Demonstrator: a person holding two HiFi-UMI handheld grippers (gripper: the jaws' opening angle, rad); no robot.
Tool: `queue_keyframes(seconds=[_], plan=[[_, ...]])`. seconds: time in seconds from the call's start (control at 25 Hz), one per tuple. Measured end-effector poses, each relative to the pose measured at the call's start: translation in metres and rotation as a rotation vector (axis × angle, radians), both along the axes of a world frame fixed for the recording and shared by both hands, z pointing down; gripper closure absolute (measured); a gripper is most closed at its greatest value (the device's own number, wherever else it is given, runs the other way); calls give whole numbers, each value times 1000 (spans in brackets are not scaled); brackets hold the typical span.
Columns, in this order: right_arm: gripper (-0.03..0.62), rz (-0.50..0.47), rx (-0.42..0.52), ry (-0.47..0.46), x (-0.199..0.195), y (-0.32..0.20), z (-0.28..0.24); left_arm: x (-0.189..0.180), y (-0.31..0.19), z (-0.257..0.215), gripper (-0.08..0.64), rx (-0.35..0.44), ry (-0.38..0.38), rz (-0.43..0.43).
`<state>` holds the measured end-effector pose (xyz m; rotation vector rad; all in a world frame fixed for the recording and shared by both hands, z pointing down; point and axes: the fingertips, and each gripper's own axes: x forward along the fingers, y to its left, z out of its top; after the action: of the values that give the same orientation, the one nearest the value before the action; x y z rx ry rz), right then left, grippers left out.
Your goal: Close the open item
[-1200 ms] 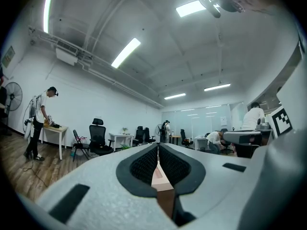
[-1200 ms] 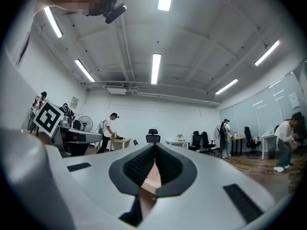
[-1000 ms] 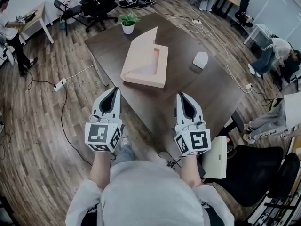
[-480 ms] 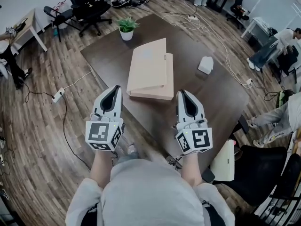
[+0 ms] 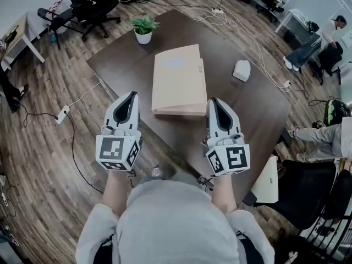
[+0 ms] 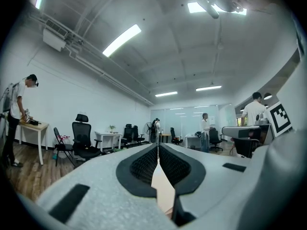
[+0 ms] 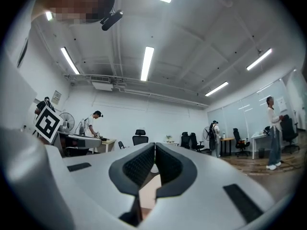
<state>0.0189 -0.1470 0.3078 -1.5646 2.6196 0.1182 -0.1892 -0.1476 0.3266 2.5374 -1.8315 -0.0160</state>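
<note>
A flat beige box [image 5: 179,78] lies on the dark brown table [image 5: 253,114] with its lid down flat. My left gripper [image 5: 130,95] hovers at the table's near left edge, just short of the box's near left corner, its jaws shut and empty. Just off the box's near right corner, my right gripper [image 5: 215,100] is shut with nothing in it. In the left gripper view the pads of the left gripper [image 6: 158,146] meet, and a strip of the box [image 6: 163,190] shows below them. The right gripper view shows the right gripper [image 7: 154,145] likewise, with the box [image 7: 148,190] beneath.
A potted plant [image 5: 143,29] stands at the table's far corner, and a small white object [image 5: 241,70] lies right of the box. Office chairs [image 5: 82,4] are beyond the table, a power strip [image 5: 61,115] lies on the floor at left, and a white block [image 5: 268,183] sits by my right side.
The box's lid stood raised a second ago and now lies flat on the box. Both grippers have come closer to the table and the box, still shut.
</note>
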Motion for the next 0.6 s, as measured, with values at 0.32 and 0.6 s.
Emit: queue_keyframes(seconds=[0.32, 0.6], plan=[[578, 52, -27, 20, 11, -5, 7, 9, -14, 11, 546, -20, 10, 46], [578, 64, -42, 29, 21, -15, 12, 18, -25, 24, 546, -50, 8, 55]])
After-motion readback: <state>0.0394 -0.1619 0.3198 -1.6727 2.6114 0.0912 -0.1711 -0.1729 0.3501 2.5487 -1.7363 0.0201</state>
